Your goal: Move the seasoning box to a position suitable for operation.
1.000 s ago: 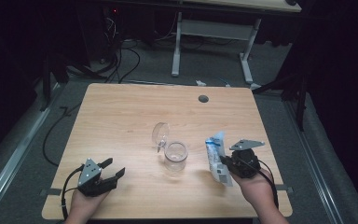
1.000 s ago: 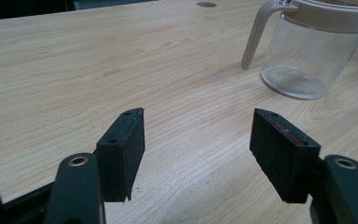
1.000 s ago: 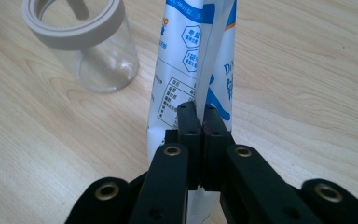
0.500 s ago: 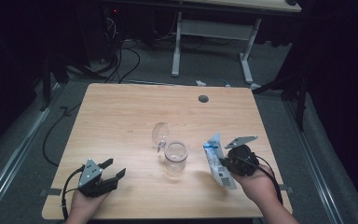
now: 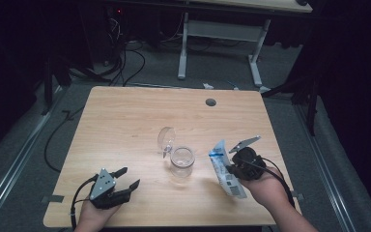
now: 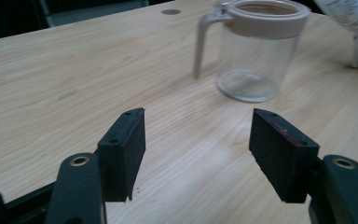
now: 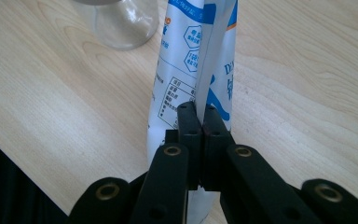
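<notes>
A clear glass jar (image 5: 182, 161) stands near the table's middle, its hinged lid (image 5: 166, 137) swung open behind it. In the left gripper view the jar (image 6: 256, 51) shows a pale rim and a handle-like lid hinge. My right gripper (image 5: 233, 170) is shut on a white and blue pouch (image 5: 224, 167), pinching a fold of the pouch (image 7: 193, 79) between its pads just right of the jar. At the front left my left gripper (image 5: 127, 178) stands open above the wood, nothing between its fingers (image 6: 126, 149), pointing toward the jar.
The wooden table (image 5: 125, 116) has a round cable hole (image 5: 210, 102) at the back right. Behind it, a desk frame (image 5: 217, 34) and cables lie on the grey floor. Dark surroundings close in on both sides.
My left gripper has shifted a little right, toward the jar. The right gripper has tilted the pouch slightly, its top leaning closer to the jar.
</notes>
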A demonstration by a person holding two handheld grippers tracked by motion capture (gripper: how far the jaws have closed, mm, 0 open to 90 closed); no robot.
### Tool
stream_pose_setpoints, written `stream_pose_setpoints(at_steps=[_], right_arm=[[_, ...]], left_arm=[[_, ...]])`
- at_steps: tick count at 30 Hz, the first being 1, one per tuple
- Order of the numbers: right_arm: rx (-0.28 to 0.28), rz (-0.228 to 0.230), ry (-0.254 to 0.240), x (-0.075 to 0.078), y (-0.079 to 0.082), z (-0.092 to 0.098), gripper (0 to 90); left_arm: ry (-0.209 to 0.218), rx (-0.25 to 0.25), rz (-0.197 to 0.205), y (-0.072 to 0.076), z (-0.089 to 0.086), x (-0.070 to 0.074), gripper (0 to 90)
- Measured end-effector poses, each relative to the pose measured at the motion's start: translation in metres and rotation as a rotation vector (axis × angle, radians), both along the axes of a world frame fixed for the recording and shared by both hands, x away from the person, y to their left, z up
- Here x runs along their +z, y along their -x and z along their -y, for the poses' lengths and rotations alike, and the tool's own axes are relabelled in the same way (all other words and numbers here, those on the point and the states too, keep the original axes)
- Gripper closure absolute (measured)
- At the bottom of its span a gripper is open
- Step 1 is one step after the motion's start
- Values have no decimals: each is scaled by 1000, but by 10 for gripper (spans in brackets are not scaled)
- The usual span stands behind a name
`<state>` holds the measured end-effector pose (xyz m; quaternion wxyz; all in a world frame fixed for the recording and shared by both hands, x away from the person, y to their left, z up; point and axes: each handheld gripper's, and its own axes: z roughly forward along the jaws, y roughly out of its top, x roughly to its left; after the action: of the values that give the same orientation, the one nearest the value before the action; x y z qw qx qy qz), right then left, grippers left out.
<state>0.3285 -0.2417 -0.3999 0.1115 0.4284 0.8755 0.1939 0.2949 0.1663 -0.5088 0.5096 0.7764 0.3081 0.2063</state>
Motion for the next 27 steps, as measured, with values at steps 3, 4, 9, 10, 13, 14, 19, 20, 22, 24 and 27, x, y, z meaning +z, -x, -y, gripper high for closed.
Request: stream_pose_setpoints(at_steps=[3, 4, 9, 10, 13, 14, 19, 20, 22, 24, 27], right_arm=[[7, -16, 13, -2, 0, -3, 896], [7, -16, 13, -2, 0, -3, 896], [13, -15, 12, -2, -1, -1, 896], [16, -11, 11, -1, -1, -1, 897], [15, -10, 10, -1, 0, 1, 897], [16, -10, 10, -1, 0, 1, 897], [20, -14, -1, 0, 1, 4, 898], [20, -14, -1, 0, 1, 4, 898], [19, -13, -4, 0, 2, 5, 898], [18, -12, -6, 0, 2, 5, 898], [21, -10, -8, 2, 3, 6, 898]], left_arm=[[-4, -34, -12, -1, 20, 2, 362], [-4, -34, -12, -1, 20, 2, 362], [-7, -69, -18, -2, 42, 4, 373], [15, -93, -46, -4, 52, 4, 374], [22, -118, -56, -3, 66, 4, 380], [21, -129, -56, -2, 71, 3, 380], [6, -182, -69, 1, 92, 1, 383], [6, -182, -69, 1, 92, 1, 383], [11, -204, -71, 2, 104, 1, 386], [9, -214, -73, 2, 108, 1, 386], [11, -240, -73, 2, 118, 3, 386]])
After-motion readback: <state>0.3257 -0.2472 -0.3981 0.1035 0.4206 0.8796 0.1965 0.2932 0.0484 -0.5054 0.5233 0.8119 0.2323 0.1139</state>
